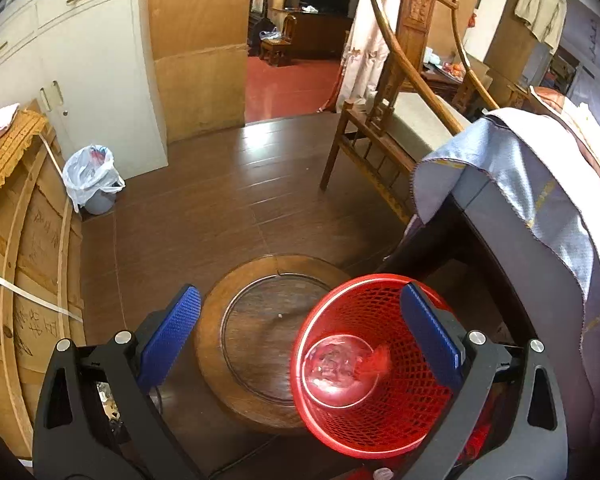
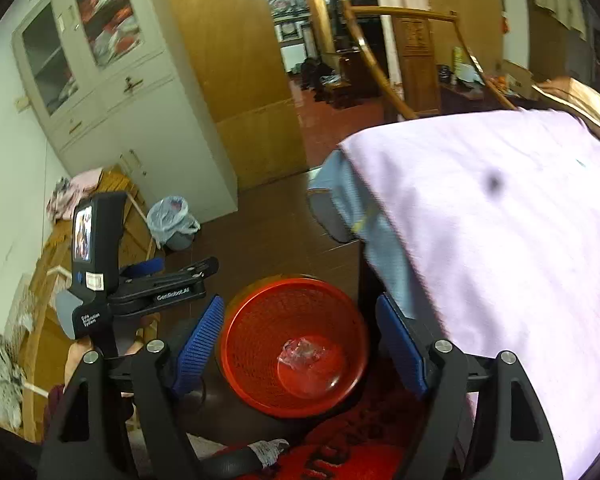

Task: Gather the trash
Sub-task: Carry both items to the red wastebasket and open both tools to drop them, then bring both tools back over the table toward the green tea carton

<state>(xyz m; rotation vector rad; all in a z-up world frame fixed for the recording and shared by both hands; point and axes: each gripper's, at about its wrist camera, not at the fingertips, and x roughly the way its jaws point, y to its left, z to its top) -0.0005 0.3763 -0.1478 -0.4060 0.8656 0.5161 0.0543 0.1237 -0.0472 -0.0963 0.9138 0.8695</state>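
In the right wrist view, the left hand-held gripper (image 2: 140, 268) reads "GenRobot.AI" on its arm and "Data Acquisition System" on its handle. Writing on the wooden crate (image 1: 36, 248), near left, is unreadable.

The dark wood floor (image 1: 236, 200) carries a red basket (image 1: 380, 420), a round wooden stool (image 1: 256, 340) beside it and a lined bin (image 1: 94, 184) by the cabinet. A cloth (image 2: 500, 240) drapes the table (image 1: 484, 224).

Wooden armchair (image 1: 384, 120), white cabinet (image 1: 96, 64), round wooden stool (image 1: 256, 332).

Red basket (image 2: 294, 344) mouth lies open (draped table (image 2: 500, 240) crowds its right)
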